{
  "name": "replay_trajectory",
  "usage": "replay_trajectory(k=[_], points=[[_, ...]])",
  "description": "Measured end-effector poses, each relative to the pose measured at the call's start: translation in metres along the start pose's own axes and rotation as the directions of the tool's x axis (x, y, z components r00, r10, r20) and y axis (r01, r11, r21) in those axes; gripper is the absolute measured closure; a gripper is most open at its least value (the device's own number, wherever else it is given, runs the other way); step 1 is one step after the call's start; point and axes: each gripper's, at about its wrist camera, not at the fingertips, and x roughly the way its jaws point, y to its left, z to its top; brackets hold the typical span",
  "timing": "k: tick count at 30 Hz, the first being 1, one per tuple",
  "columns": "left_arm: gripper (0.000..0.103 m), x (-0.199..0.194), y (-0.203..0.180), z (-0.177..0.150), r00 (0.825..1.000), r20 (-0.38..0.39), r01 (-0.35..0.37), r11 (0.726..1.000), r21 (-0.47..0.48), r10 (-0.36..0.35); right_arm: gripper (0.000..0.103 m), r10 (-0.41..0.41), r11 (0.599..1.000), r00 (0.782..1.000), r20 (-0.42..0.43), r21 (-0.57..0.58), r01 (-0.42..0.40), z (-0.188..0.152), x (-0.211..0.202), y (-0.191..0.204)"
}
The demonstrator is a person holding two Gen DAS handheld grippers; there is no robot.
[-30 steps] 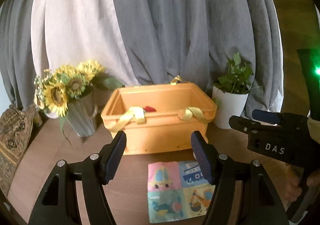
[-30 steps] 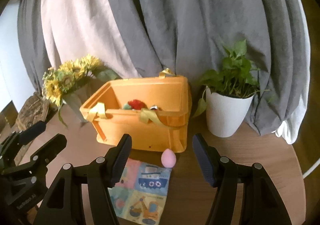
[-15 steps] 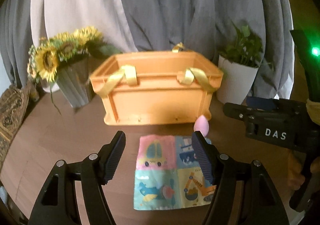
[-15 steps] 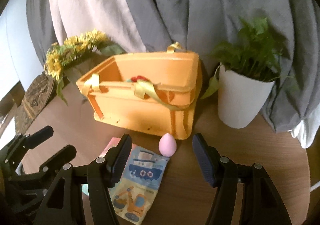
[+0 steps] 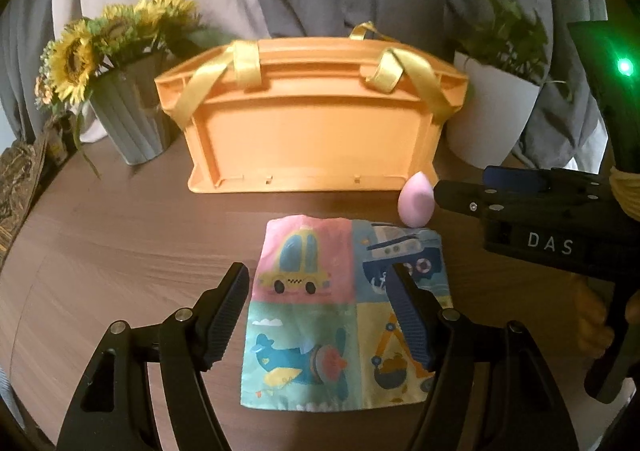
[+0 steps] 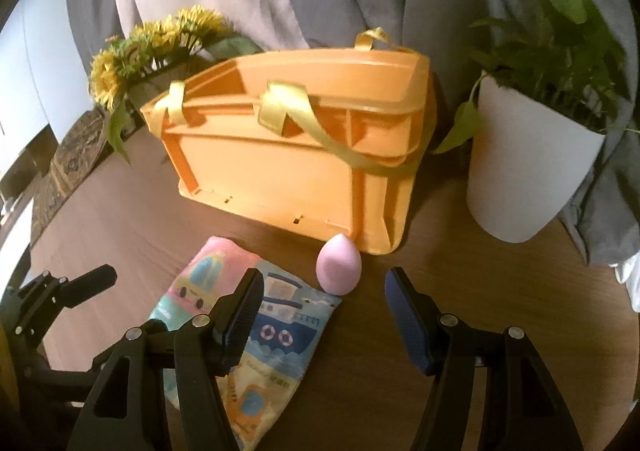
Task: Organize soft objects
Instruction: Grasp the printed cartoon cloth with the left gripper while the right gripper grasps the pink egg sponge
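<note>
A soft cloth book [image 5: 340,311] with cartoon vehicles lies flat on the wooden table in front of an orange crate [image 5: 308,131] with yellow ribbon handles. A pink egg-shaped sponge [image 5: 415,201] stands at the crate's front right corner, touching the cloth's far edge. My left gripper [image 5: 320,291] hovers open over the cloth book, nothing between its fingers. My right gripper [image 6: 324,291] is open too, just short of the pink sponge [image 6: 339,269], with the cloth book [image 6: 256,331] under its left finger. The crate's inside is hidden from both views.
A grey vase of sunflowers [image 5: 120,91] stands left of the crate, a white potted plant [image 5: 496,107] to its right. Grey and white curtains hang behind. The right gripper's body [image 5: 540,219] shows at the right of the left wrist view. A woven mat [image 5: 16,179] lies far left.
Both grippers have come down and closer to the table. The crate now shows its front wall instead of its inside. The cloth book and sponge appear larger and nearer.
</note>
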Motion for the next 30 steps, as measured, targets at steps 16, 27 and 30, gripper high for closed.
replay_trajectory(k=[16, 27, 30], points=[[0.033, 0.055, 0.013, 0.018, 0.995, -0.073, 0.076, 0.996, 0.041, -0.073, 0.039, 0.014, 0.999, 0.999, -0.037, 0.033, -0.013, 0.009, 0.046, -0.007], [0.033, 0.091, 0.01, 0.026, 0.984, -0.144, 0.113, 0.992, 0.062, -0.104, 0.039, 0.039, 0.995, 0.995, -0.092, 0.09, -0.03, 0.007, 0.078, -0.015], [0.033, 0.1, 0.009, 0.025, 0.982, -0.166, 0.102, 0.993, 0.06, -0.091, 0.039, 0.044, 0.995, 0.993, -0.109, 0.092, -0.034, 0.005, 0.084, -0.016]])
